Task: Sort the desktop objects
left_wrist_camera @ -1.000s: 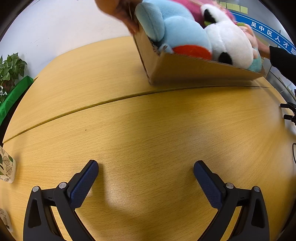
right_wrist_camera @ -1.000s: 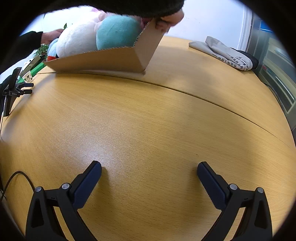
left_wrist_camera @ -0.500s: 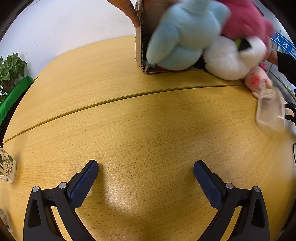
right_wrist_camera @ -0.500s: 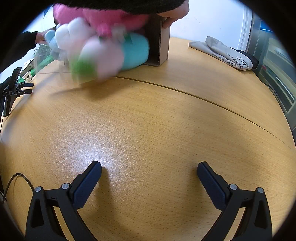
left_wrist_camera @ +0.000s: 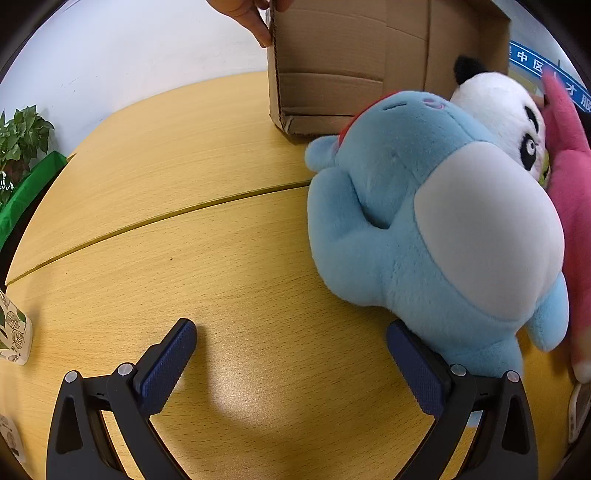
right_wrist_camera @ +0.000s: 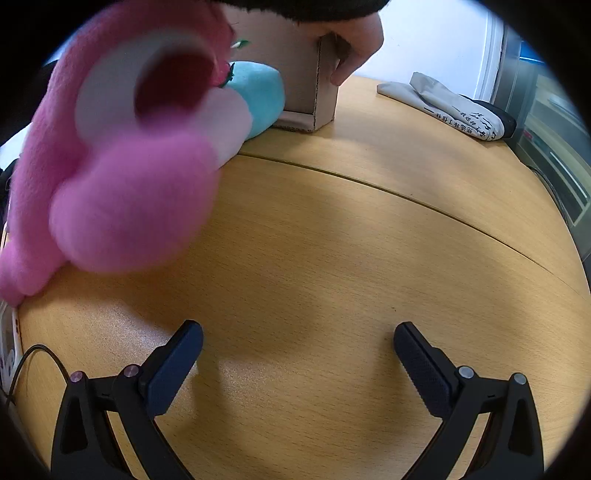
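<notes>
Your left gripper (left_wrist_camera: 291,354) sits low over the wooden table (left_wrist_camera: 184,206) with its jaws wide apart and nothing between them. The blue plush toy (left_wrist_camera: 424,229) lies on the table just outside the right-hand finger, its lower end touching that finger's outer side. Behind the blue plush toy lean a panda plush (left_wrist_camera: 498,110) and a pink plush (left_wrist_camera: 569,173), in front of a tipped cardboard box (left_wrist_camera: 332,66) gripped by a bare hand (left_wrist_camera: 247,18). Your right gripper (right_wrist_camera: 297,356) also has its jaws spread wide over bare wood; the pink plush (right_wrist_camera: 122,166), blurred, lies ahead and well left of them.
</notes>
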A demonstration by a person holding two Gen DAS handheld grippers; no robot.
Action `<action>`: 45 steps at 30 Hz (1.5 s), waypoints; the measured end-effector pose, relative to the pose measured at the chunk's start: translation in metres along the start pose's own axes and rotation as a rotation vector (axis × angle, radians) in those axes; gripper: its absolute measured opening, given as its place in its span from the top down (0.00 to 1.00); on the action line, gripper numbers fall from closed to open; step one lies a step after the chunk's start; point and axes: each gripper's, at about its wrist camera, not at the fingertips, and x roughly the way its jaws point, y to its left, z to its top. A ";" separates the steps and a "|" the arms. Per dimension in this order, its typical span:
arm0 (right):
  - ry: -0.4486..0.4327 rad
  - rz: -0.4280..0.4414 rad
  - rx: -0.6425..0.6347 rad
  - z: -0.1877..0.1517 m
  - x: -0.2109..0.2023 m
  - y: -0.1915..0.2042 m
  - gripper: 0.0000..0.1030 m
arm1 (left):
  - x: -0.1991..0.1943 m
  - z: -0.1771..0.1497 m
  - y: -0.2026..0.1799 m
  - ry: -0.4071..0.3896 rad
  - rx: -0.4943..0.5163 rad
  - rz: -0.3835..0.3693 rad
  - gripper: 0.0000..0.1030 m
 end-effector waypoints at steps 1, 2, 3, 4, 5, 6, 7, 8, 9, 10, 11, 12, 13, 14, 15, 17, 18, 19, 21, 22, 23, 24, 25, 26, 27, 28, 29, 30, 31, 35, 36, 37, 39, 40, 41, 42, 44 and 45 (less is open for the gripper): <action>0.000 0.000 0.000 0.000 0.000 0.000 0.00 | 0.000 0.000 0.000 0.000 0.000 0.000 0.00; 0.000 0.000 0.000 -0.001 0.000 0.000 0.00 | 0.001 0.001 0.000 0.000 0.000 0.000 0.00; 0.000 0.000 0.000 -0.001 0.000 0.000 0.00 | 0.002 0.002 0.000 0.000 0.001 0.000 0.00; 0.000 0.000 0.000 -0.001 0.000 0.000 0.00 | 0.002 0.001 -0.001 0.000 0.001 0.000 0.00; 0.000 0.000 0.000 -0.001 0.000 -0.001 0.00 | 0.000 -0.001 -0.001 0.000 0.001 0.000 0.00; 0.000 0.000 0.000 -0.001 0.000 -0.001 0.00 | -0.002 -0.002 0.000 -0.001 0.001 0.000 0.00; 0.000 0.000 0.000 -0.001 0.000 -0.001 0.00 | -0.003 -0.003 0.001 -0.001 0.001 0.000 0.00; -0.001 0.000 0.000 -0.001 0.000 -0.001 0.00 | -0.004 -0.003 0.001 -0.001 0.002 0.000 0.00; -0.001 0.000 0.000 -0.001 0.000 -0.001 0.00 | -0.003 -0.003 0.001 -0.001 0.002 0.000 0.00; 0.000 0.001 0.000 -0.001 0.000 -0.001 0.00 | -0.003 -0.003 0.002 -0.001 0.002 -0.001 0.00; 0.000 0.001 0.000 -0.001 0.000 -0.001 0.00 | -0.003 -0.003 0.002 -0.001 0.002 -0.001 0.00; 0.000 0.001 0.000 -0.001 0.000 -0.001 0.00 | -0.002 -0.003 0.002 -0.001 0.002 -0.001 0.00; 0.000 0.001 0.000 0.000 0.000 -0.001 0.00 | -0.002 -0.002 0.002 -0.001 0.003 -0.001 0.00; 0.000 0.001 0.000 0.000 0.000 -0.001 0.00 | -0.002 -0.002 0.002 -0.001 0.003 -0.001 0.00; 0.000 0.001 0.000 0.000 0.000 -0.001 0.00 | -0.002 -0.002 0.002 -0.001 0.003 -0.001 0.00; 0.000 0.001 0.000 0.000 0.000 -0.001 0.00 | -0.001 -0.002 0.003 -0.001 0.004 -0.002 0.00; 0.001 0.001 0.004 0.002 0.001 0.000 0.00 | -0.001 -0.002 0.003 -0.001 0.004 -0.002 0.00; 0.002 0.001 0.005 0.003 0.001 0.000 0.00 | 0.000 -0.002 0.003 -0.001 0.004 -0.002 0.00; 0.002 0.001 0.006 0.004 0.002 -0.001 0.00 | 0.000 -0.002 0.003 -0.001 0.005 -0.002 0.00; 0.002 0.002 0.005 0.004 0.001 -0.001 0.00 | 0.000 -0.002 0.003 -0.001 0.005 -0.002 0.00; 0.002 0.003 0.005 0.004 0.001 -0.001 0.00 | 0.001 -0.002 0.003 -0.001 0.005 -0.003 0.00; 0.002 0.003 0.005 0.004 0.001 -0.002 0.00 | 0.001 -0.002 0.003 -0.002 0.005 -0.003 0.00; 0.002 0.003 0.005 0.004 0.002 -0.002 0.00 | 0.001 -0.002 0.003 -0.001 0.005 -0.003 0.00; 0.002 0.003 0.005 0.004 0.002 -0.002 0.00 | 0.002 -0.002 0.003 -0.001 0.006 -0.003 0.00; 0.002 0.003 0.005 0.004 0.002 -0.002 0.00 | 0.002 -0.002 0.003 -0.001 0.006 -0.003 0.00; 0.002 0.002 0.005 0.004 0.002 -0.002 0.00 | 0.002 -0.002 0.003 -0.001 0.006 -0.003 0.00; 0.002 0.002 0.005 0.004 0.002 -0.001 0.00 | 0.003 -0.002 0.003 -0.001 0.006 -0.003 0.00; 0.002 0.002 0.005 0.004 0.002 -0.001 0.00 | 0.003 -0.002 0.003 -0.001 0.007 -0.004 0.00; 0.002 0.001 0.006 0.004 0.002 -0.001 0.00 | 0.003 -0.002 0.003 -0.001 0.007 -0.004 0.00; 0.002 0.001 0.006 0.005 0.002 -0.001 0.00 | 0.004 -0.002 0.003 -0.002 0.008 -0.004 0.00; 0.002 0.001 0.006 0.005 0.002 -0.001 0.00 | 0.004 -0.002 0.003 -0.002 0.008 -0.004 0.00; 0.002 0.001 0.006 0.005 0.002 -0.001 0.00 | 0.004 -0.003 0.003 -0.002 0.008 -0.005 0.00; 0.002 0.001 0.006 0.005 0.002 -0.001 0.00 | 0.004 -0.003 0.002 -0.002 0.009 -0.005 0.00; 0.002 0.001 0.006 0.004 0.002 -0.001 0.00 | 0.004 -0.004 0.002 -0.002 0.009 -0.005 0.00; 0.002 0.001 0.006 0.004 0.002 -0.001 0.00 | 0.004 -0.004 0.002 -0.002 0.009 -0.005 0.00; 0.002 0.001 0.006 0.004 0.002 -0.001 0.00 | 0.004 -0.004 0.001 -0.002 0.009 -0.005 0.00; 0.002 0.001 0.006 0.005 0.002 -0.001 0.00 | 0.005 -0.004 0.001 -0.001 0.010 -0.006 0.00; 0.002 0.001 0.006 0.005 0.002 -0.001 0.00 | 0.005 -0.004 0.001 -0.001 0.010 -0.006 0.00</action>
